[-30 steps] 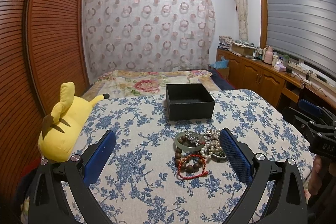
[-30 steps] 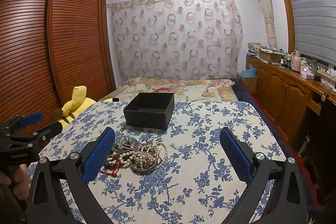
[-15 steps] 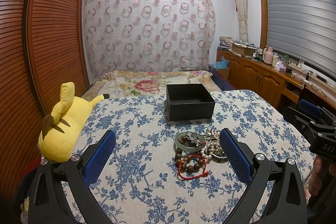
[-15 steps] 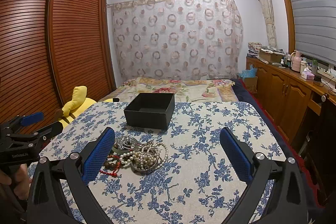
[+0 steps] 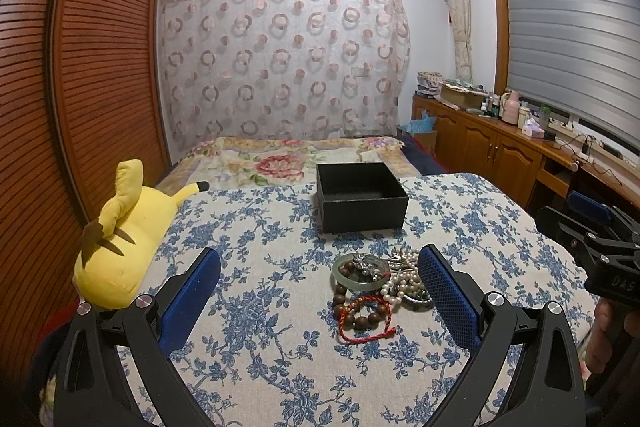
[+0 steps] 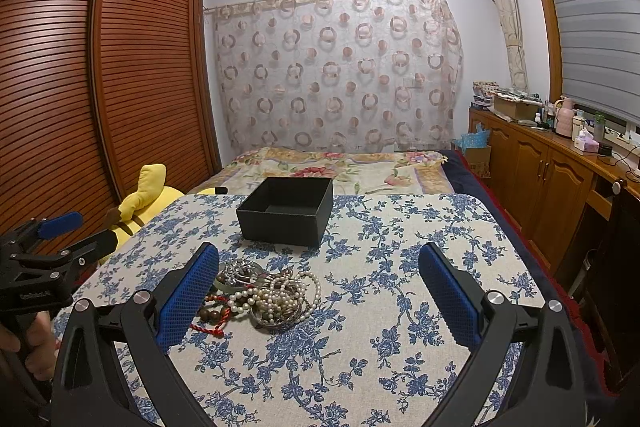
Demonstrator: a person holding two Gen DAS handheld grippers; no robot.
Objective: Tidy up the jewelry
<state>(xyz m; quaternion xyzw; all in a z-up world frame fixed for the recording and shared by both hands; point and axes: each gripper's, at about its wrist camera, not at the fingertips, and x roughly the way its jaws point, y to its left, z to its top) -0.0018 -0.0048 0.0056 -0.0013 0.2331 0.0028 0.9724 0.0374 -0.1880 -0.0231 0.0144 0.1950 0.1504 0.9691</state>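
Observation:
A heap of jewelry lies on the blue-flowered tablecloth: a green jade bangle, a wooden bead bracelet with red cord, a pearl necklace and silver bangles. An open black box stands behind the heap, empty as far as I see; it also shows in the right wrist view. My left gripper is open and empty, just left of the heap. My right gripper is open and empty, just right of the heap.
A yellow plush toy lies at the table's left edge. A bed lies behind the table. A wooden sideboard with bottles runs along the right wall. A slatted wardrobe is on the left.

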